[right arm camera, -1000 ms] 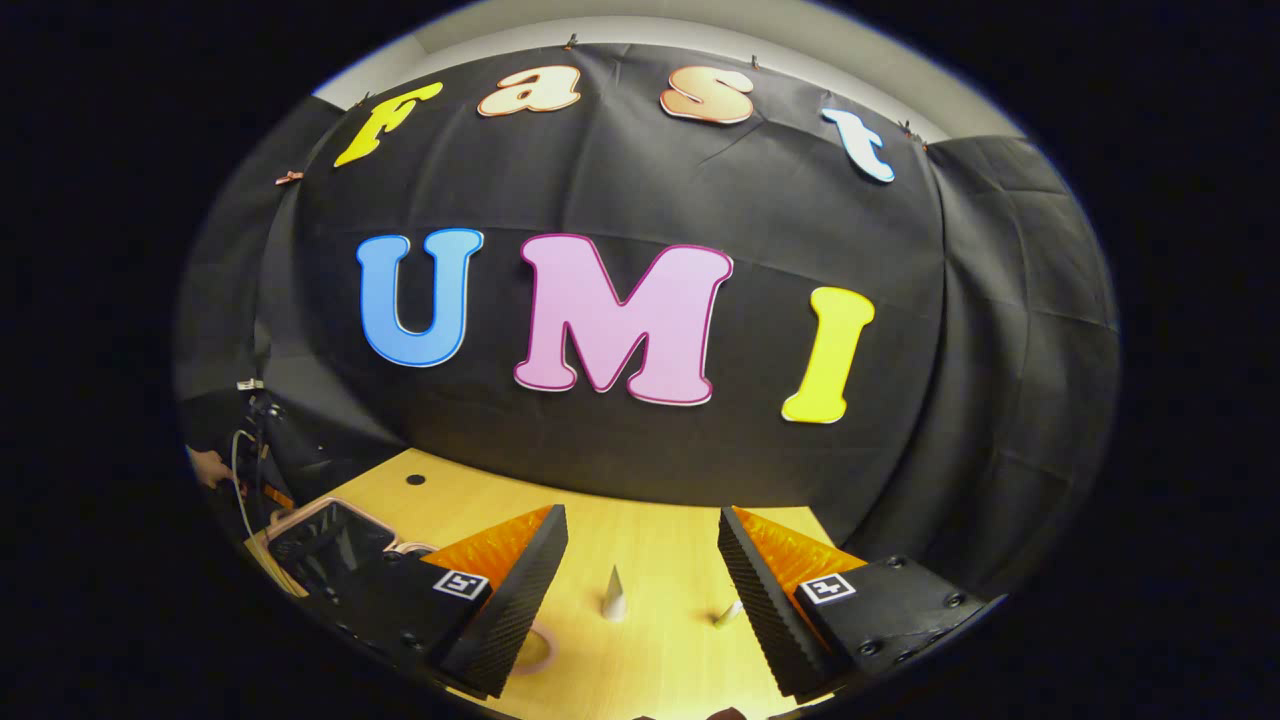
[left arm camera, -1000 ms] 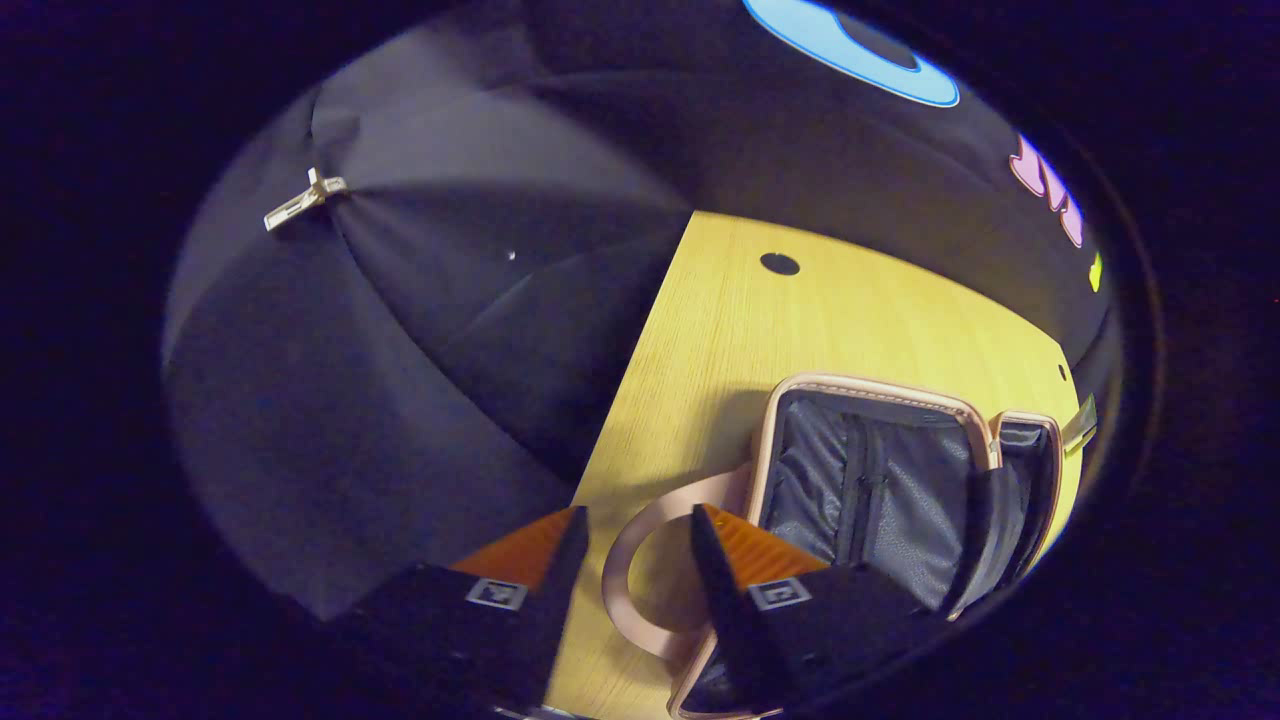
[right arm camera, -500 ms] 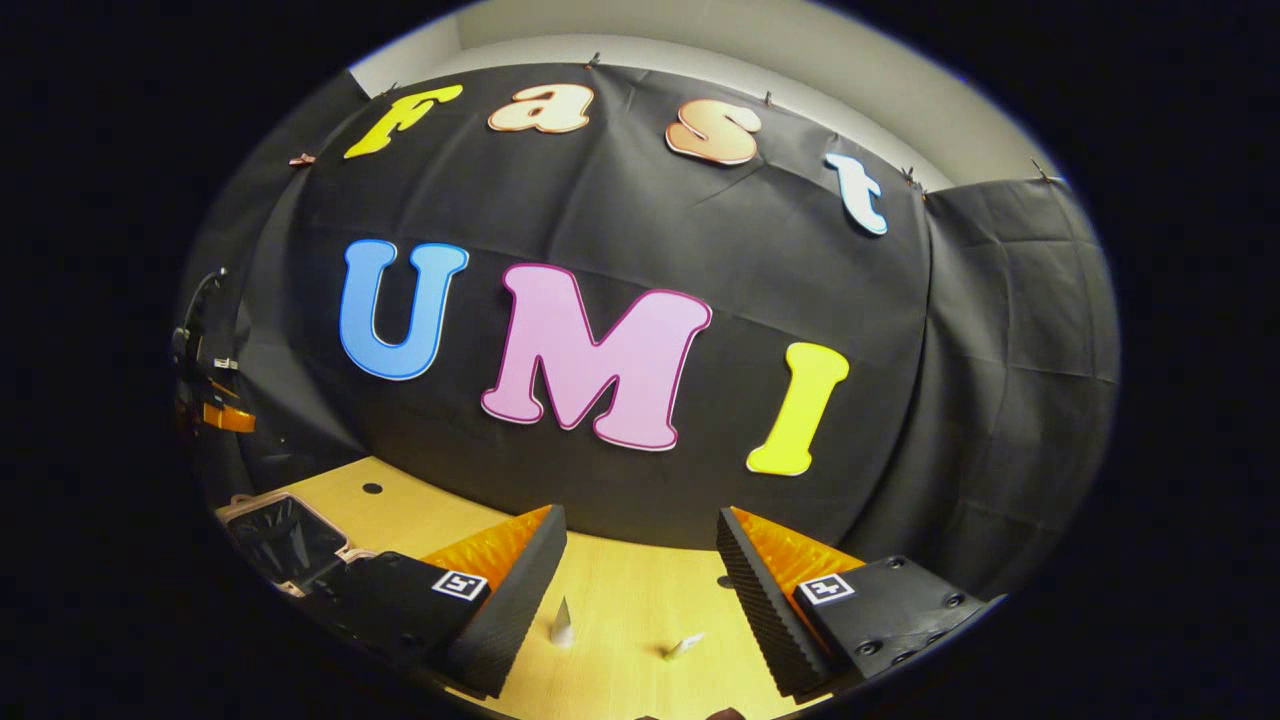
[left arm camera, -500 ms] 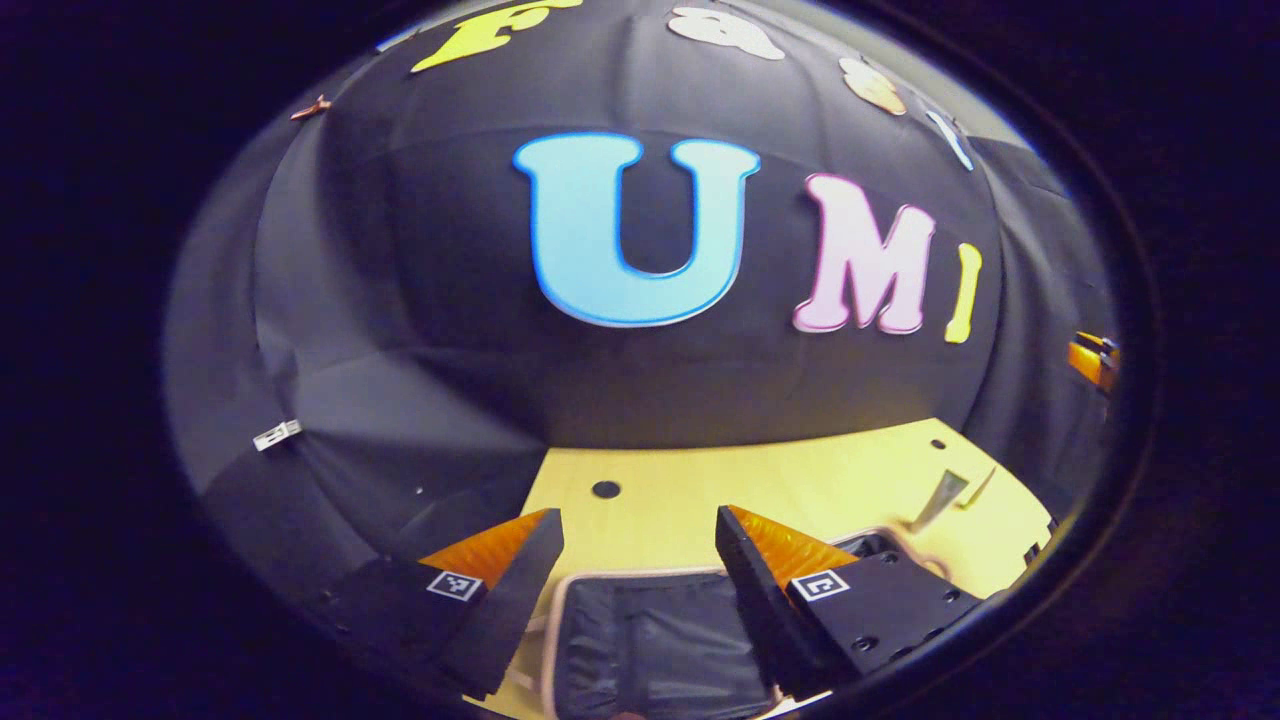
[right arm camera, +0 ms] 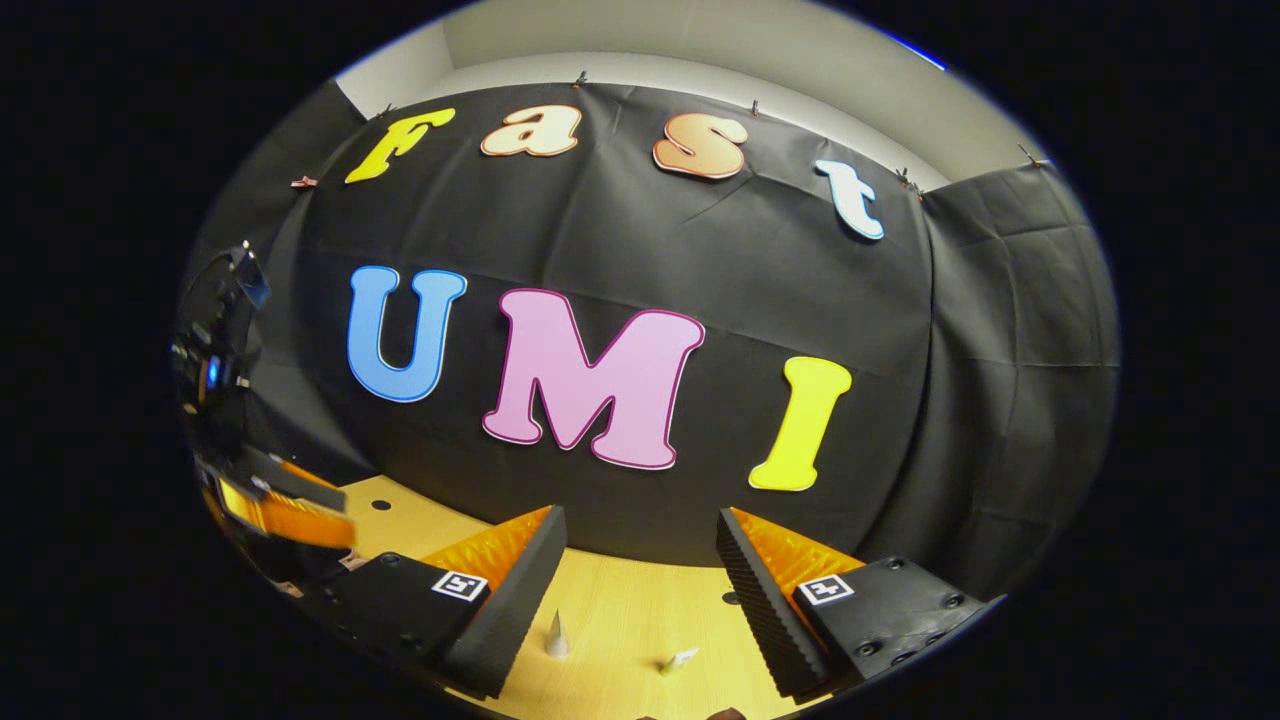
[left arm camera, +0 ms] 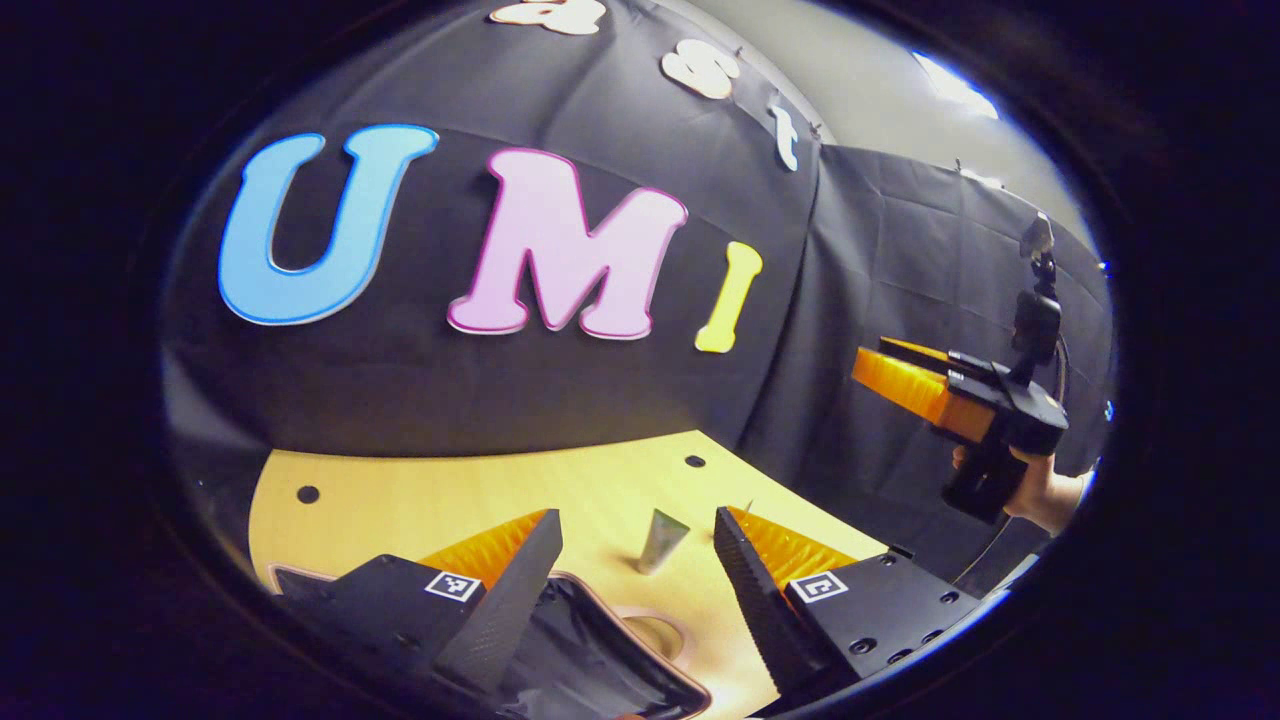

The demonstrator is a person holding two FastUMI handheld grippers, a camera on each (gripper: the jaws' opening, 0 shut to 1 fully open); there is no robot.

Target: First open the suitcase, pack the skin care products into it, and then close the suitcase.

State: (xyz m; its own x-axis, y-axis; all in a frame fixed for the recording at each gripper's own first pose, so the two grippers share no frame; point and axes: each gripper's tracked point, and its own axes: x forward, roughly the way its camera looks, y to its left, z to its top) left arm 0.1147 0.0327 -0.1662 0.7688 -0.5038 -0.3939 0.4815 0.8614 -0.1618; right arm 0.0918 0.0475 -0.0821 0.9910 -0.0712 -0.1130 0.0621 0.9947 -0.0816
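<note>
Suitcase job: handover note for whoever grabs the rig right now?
Left gripper: open, empty, above the suitcase.
Right gripper: open, empty, held up over the table.
Suitcase lies open, dark lining showing.
Two skin care tubes on the table: one upright, one lying flat, ahead of the right gripper.
Done: suitcase opened.
Left: pack both tubes, close the suitcase.

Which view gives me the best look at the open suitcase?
The left gripper view: the suitcase lies open just below that gripper's jaws, dark lining and pale rim visible. The right gripper view gives no clear look at it.
</note>
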